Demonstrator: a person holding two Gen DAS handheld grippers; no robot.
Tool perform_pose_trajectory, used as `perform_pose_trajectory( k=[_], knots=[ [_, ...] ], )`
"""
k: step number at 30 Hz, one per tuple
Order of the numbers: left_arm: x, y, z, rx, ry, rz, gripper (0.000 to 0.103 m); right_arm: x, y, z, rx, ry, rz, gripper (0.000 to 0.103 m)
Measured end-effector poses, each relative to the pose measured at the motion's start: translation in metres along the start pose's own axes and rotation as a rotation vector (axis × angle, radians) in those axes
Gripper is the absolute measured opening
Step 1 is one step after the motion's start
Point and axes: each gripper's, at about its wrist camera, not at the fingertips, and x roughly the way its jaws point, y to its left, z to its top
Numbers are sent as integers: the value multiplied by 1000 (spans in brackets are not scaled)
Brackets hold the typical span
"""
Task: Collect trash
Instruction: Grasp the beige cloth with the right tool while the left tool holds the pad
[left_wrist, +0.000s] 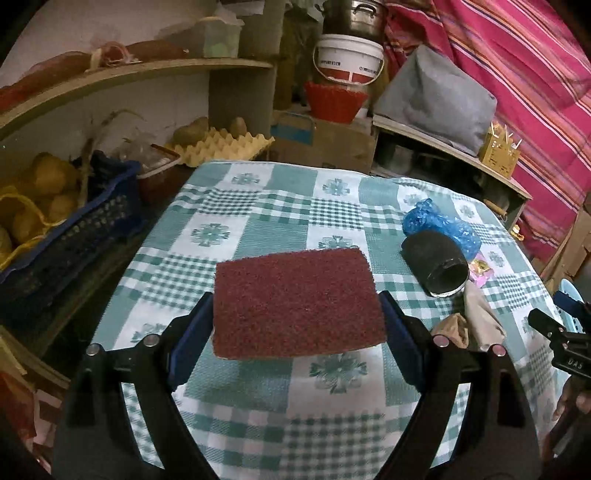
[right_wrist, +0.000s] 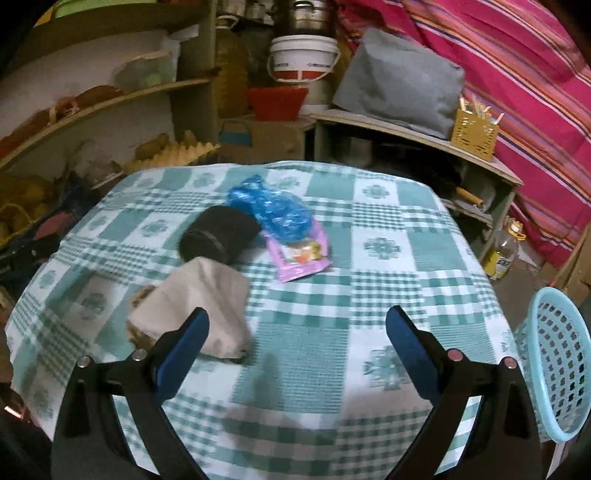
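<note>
Left wrist view: a flat, dark red, coarse-textured scouring pad (left_wrist: 295, 302), rectangular, is clamped by its side edges between the widely spread fingers (left_wrist: 192, 339) of the left gripper (left_wrist: 295, 332), lifted above the middle of the checked tabletop (left_wrist: 258, 206); the right gripper (right_wrist: 297, 347) gapes empty.

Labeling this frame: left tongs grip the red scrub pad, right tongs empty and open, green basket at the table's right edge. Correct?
One slip: the basket is light blue, not green, as the right wrist view shows. The rest holds: left tongs grip the red scrub pad, right tongs are empty and open.
</note>
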Motion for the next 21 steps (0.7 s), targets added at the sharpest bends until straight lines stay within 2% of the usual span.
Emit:
perform_pose_trajectory(
  k=[7, 13, 17, 21],
  knots=[
    [-2, 11, -5, 4, 8, 26, 84, -1, 31, 1, -69, -11, 8, 94],
    [-2, 10, -4, 16, 5, 31, 84, 7, 57, -3, -150, 44, 41, 94],
    [-2, 9, -3, 24, 2, 30, 84, 15, 69, -14, -222, 90, 4, 94],
    [-1, 9, -2, 12, 8, 19, 84, 26, 67, -17, -217, 118, -22, 94]
  ],
)
